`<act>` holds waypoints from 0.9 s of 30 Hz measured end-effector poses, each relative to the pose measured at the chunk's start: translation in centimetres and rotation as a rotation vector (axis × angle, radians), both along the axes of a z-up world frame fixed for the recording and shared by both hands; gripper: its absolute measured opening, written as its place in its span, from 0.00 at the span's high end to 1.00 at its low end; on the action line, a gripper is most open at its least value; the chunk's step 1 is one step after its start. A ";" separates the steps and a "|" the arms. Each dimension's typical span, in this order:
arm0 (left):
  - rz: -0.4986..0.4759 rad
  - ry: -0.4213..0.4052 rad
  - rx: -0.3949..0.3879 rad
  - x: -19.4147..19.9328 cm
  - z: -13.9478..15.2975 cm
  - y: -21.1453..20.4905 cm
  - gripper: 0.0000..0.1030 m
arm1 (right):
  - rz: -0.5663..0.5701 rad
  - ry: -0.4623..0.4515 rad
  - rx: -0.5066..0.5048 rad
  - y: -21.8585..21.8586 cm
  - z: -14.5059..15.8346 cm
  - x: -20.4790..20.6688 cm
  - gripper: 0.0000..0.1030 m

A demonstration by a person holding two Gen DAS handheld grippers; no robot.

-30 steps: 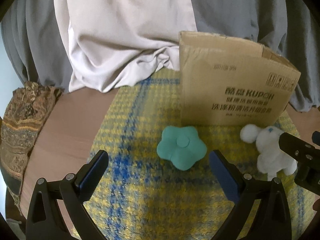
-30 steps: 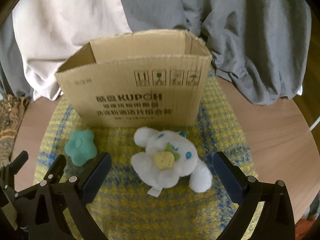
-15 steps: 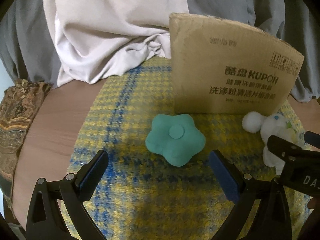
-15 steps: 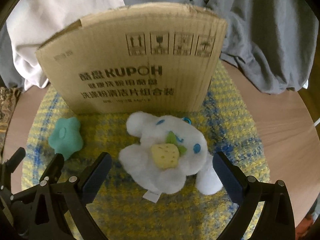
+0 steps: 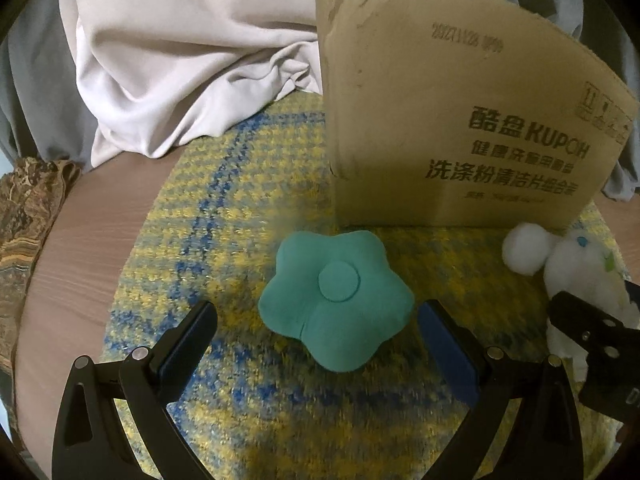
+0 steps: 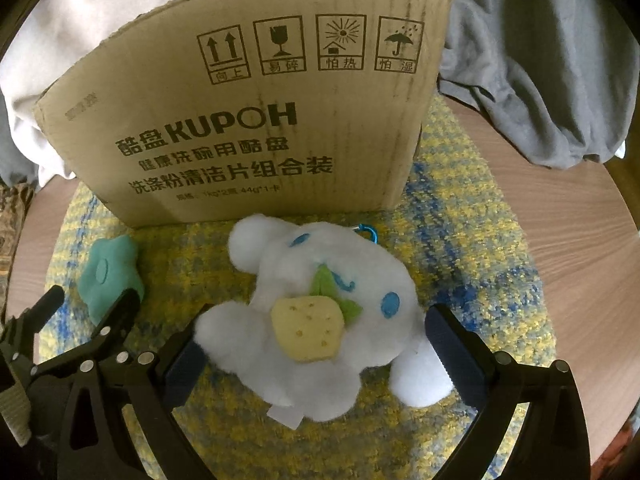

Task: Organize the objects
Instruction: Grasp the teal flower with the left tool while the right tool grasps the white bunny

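Cardboard forms the box (image 6: 256, 120) stood at the back of the woven mat (image 5: 224, 216), presumably as the bin for both toys laid before it. The left tool (image 5: 318, 334) is held wide apart around the teal flower cushion (image 5: 336, 300), untouched; the right tool (image 6: 314, 346) is spread astride the white plush (image 6: 320, 320), apparently not yet clamped.
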State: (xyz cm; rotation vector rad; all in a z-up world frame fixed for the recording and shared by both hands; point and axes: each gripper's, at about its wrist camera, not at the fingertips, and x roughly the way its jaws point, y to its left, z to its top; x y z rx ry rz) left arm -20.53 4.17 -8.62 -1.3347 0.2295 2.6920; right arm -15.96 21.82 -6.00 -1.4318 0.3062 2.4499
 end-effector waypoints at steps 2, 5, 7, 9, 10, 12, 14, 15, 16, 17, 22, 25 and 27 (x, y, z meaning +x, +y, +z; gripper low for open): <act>-0.005 -0.003 -0.002 -0.2 -0.2 0.1 0.01 | 0.002 0.002 -0.007 0.2 -0.1 -0.1 0.02; -0.017 -0.014 0.001 -0.5 -0.6 0.4 0.10 | 0.006 0.000 -0.017 0.3 -0.4 -0.2 0.06; -0.029 -0.030 0.011 -0.7 -0.9 0.6 0.21 | 0.007 -0.007 -0.025 0.5 -0.7 -0.2 0.09; -0.034 -0.034 0.010 -0.7 -1.0 0.8 0.23 | 0.002 -0.010 -0.027 0.7 -0.8 -0.1 0.17; -0.035 -0.027 0.008 -0.6 -0.9 0.9 0.24 | 0.003 -0.005 -0.032 0.7 -0.7 0.0 0.18; -0.039 -0.024 0.008 -0.3 -0.8 1.0 0.25 | 0.004 0.001 -0.031 0.9 -0.6 0.2 0.22; -0.039 -0.021 0.009 -0.1 -0.7 0.9 0.26 | 0.005 0.008 -0.030 0.9 -0.4 0.3 0.23; -0.037 -0.020 0.013 0.0 -0.6 0.8 0.26 | 0.005 0.013 -0.033 0.9 -0.3 0.5 0.24; -0.035 -0.020 0.014 0.1 -0.6 0.7 0.27 | 0.005 0.015 -0.035 0.9 -0.3 0.5 0.24; -0.032 -0.017 0.013 0.2 -0.4 0.6 0.27 | 0.006 0.017 -0.037 0.8 -0.2 0.6 0.25; -0.026 0.000 0.008 0.8 0.2 0.3 0.27 | 0.016 0.033 -0.036 0.7 0.3 1.5 0.26; -0.026 0.013 0.011 1.2 0.8 0.3 0.27 | 0.019 0.045 -0.033 0.6 0.8 1.9 0.27; -0.027 0.025 0.010 1.5 1.3 0.3 0.27 | 0.020 0.054 -0.027 0.8 1.1 2.1 0.27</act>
